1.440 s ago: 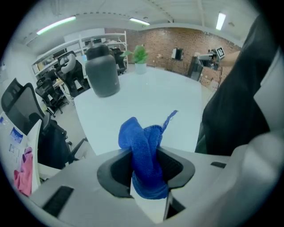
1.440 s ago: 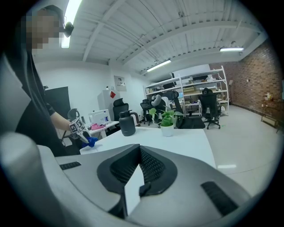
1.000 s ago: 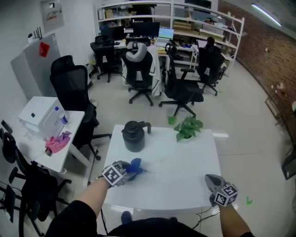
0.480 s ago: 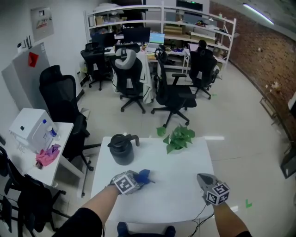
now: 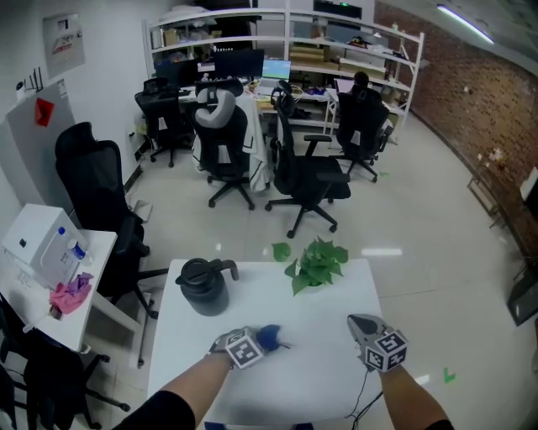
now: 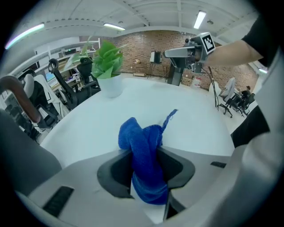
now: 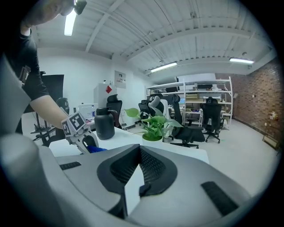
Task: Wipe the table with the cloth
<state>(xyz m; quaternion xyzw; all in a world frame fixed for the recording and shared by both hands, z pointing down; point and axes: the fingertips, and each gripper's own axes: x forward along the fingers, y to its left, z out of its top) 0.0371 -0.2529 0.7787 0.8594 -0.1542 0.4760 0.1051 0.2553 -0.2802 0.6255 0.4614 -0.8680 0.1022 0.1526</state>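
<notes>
On the table, near edge: left gripper (image 5: 257, 343), tilted down; its fingers (image 6: 116, 172) clamp a bunched blue terry cloth (image 6: 144, 146).
Cloth, long axis: runs along the gripper's pointing line, squeezed narrow betw. the two pads. A rounded wad sticks out past the fingertips and a smaller lump bulges behind them.
Cloth, which way: in the head view the free end points right, twd. the right gripper. One thin loose corner stands up and away from the wad.
Cloth vs. table: low over the top, but contact can't be told.
Right gripper (image 5: 360, 324): over the table's right part, well apart from the left one. Fingers closed tip to tip, nothing betw. them.
Surface: white table (image 5: 313, 312) w/ rounded corners, plain and glossy.
On the far side: black jug w/ handle (image 5: 202, 285) at left, green leafy plant in a white pot (image 5: 315, 264) at right, both well apart from the cloth.
Room: office w/ pale shiny floor (image 5: 420, 218). Black office chairs (image 5: 307, 176) stand before white shelves (image 5: 294, 25) w/ monitors, and there is a brick wall (image 5: 471, 92) at right.
Left of table: white side table (image 5: 97, 260) w/ a pink rag (image 5: 67, 294).
</notes>
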